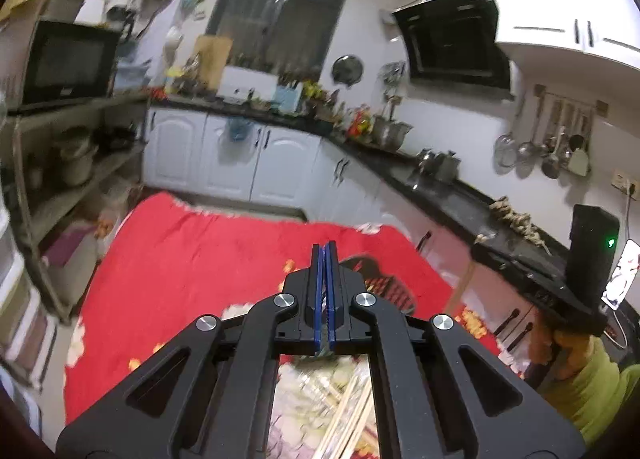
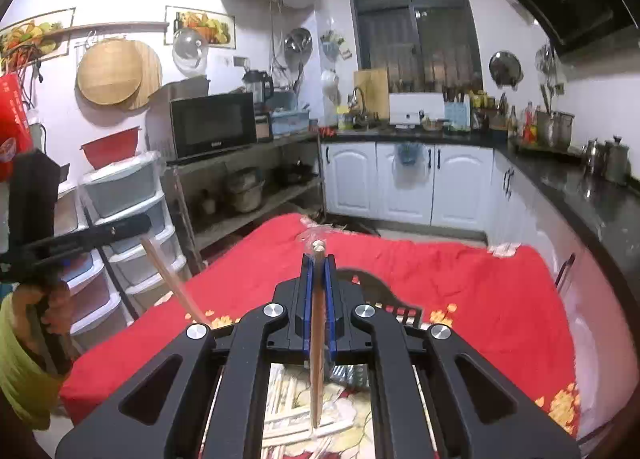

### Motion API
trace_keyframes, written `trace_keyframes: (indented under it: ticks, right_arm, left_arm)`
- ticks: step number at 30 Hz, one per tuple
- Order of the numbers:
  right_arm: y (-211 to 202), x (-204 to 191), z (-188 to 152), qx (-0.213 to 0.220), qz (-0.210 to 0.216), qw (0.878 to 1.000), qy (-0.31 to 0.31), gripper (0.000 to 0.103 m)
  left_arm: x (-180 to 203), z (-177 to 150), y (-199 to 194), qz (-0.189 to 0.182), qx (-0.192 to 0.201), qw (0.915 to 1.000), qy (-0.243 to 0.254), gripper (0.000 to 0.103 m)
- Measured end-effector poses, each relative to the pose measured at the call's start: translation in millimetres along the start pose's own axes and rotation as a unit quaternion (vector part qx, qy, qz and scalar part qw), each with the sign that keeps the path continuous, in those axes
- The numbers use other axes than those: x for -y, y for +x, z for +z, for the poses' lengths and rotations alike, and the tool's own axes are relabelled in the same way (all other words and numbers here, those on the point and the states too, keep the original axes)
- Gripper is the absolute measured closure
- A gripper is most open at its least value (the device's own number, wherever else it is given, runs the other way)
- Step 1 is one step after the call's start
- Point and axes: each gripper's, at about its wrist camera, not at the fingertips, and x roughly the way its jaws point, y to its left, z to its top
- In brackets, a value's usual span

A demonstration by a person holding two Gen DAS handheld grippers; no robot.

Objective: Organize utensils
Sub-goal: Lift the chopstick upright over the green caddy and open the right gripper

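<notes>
I am looking over a red cloth (image 2: 460, 283) that is covering the worktop below and ahead of both sets of jaws. Under the right gripper (image 2: 319, 259), beneath the jaws, a loose heap of pale chopsticks (image 2: 288, 415) is lying on the flowered part of the cloth; from the left wrist view the same kind of sticks (image 1: 344, 415) are showing under the left gripper (image 1: 325, 247).

The right jaws are clamping a single wooden chopstick (image 2: 318, 331). Its long axis is running along the jaws, one end poking just past their tips with a scrap of clear wrapping there, the other end trailing back under the gripper body.

The left jaws are pressing fully together, blue pads meeting. In the right wrist view the left gripper (image 2: 132, 225) is hanging off to the left of my right jaws, gripped by a hand (image 2: 52, 299) in a yellow-green sleeve, and a chopstick (image 2: 172, 279) is slanting down from its tip toward the cloth; I cannot tell how it is pinched there.
</notes>
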Motion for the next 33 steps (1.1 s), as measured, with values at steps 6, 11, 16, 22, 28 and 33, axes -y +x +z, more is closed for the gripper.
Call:
trace_keyframes:
  ticks: [6,11,16,22,28,33]
  right_arm:
    - [-11.5,4.0,18.1,0.034,-0.017,0.999,-0.006,0.097]
    - [-17.9,11.8,30.5,0.058,-0.031,0.998,-0.004,0.097]
    - [-18.2,21.1,38.8,0.076,-0.038,0.996,0.01,0.097]
    - [-8.7,36.5,50.2,0.095,-0.049,0.994,0.019,0.097]
    - [8.5,47.5,50.9,0.098,-0.064,0.993,0.021,0.097]
    - [24.2,53.4,43.2,0.089,-0.075,0.993,0.027,0.097]
  left_arm:
    - [25.2,33.6,6.0,-0.029,0.027,0.9991,0.017,0.103]
    - [46.3,58.9,20.1,-0.048,0.044,0.9975,0.029,0.103]
    - [59.8,74.8,34.9,-0.056,0.052,0.9964,0.037,0.103]
    - [55.2,81.9,54.2,-0.045,0.039,0.9975,0.036,0.103]
    - [39.7,77.4,69.9,-0.036,0.021,0.9989,0.021,0.103]
    - [33.5,69.4,82.2,-0.034,0.003,0.9993,0.014,0.103]
